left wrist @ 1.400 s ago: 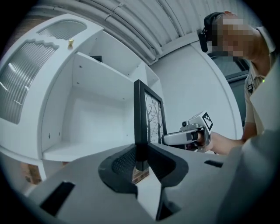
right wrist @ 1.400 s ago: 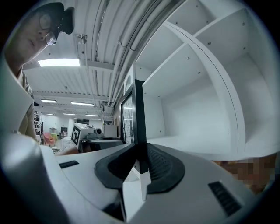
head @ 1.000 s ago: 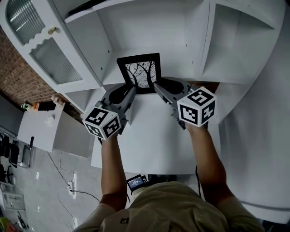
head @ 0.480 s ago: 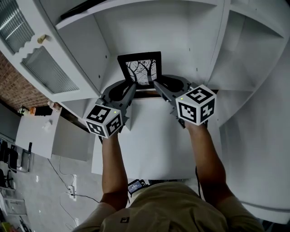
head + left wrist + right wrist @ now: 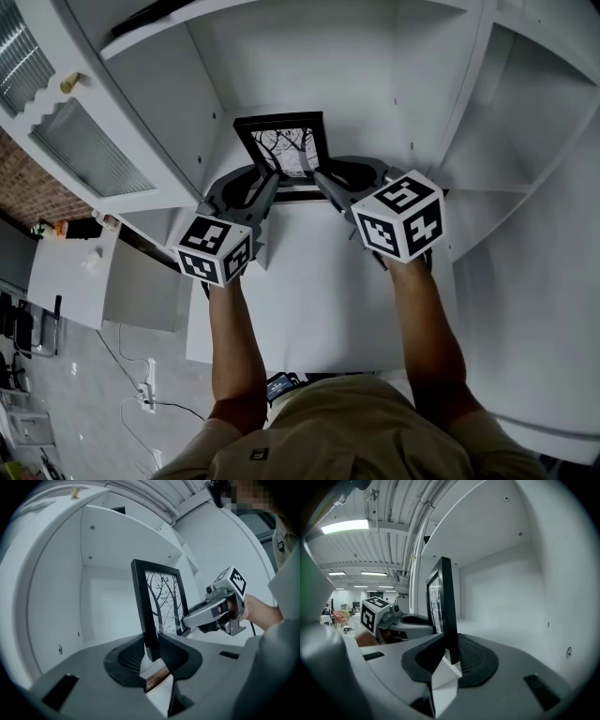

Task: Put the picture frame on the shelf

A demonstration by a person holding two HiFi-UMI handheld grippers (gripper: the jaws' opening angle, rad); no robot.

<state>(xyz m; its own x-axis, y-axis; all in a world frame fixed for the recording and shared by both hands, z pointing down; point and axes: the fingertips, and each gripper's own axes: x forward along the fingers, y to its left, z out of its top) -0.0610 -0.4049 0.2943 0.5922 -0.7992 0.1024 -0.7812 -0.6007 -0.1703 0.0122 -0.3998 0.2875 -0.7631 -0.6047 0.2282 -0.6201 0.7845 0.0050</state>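
A black picture frame (image 5: pixel 284 148) with a bare-tree print stands upright on the white shelf (image 5: pixel 375 155), inside the open middle compartment. My left gripper (image 5: pixel 266 184) holds its lower left edge. In the left gripper view the frame's edge (image 5: pixel 143 606) sits between the pads of that gripper (image 5: pixel 151 649). Its jaws are opening, and the pads still look to be against the edge. My right gripper (image 5: pixel 323 182) is shut on the lower right edge. The right gripper view shows the frame's side (image 5: pixel 448 606) pinched in that gripper (image 5: pixel 451 652).
A cabinet door with ribbed glass (image 5: pixel 89 150) hangs open at the left. Vertical dividers (image 5: pixel 187 103) wall the compartment on both sides, with another shelf board (image 5: pixel 234 17) above. A white tabletop (image 5: pixel 309 291) lies under my forearms.
The frame and both grippers have shifted slightly left and further into the compartment. Both grips on the frame look the same.
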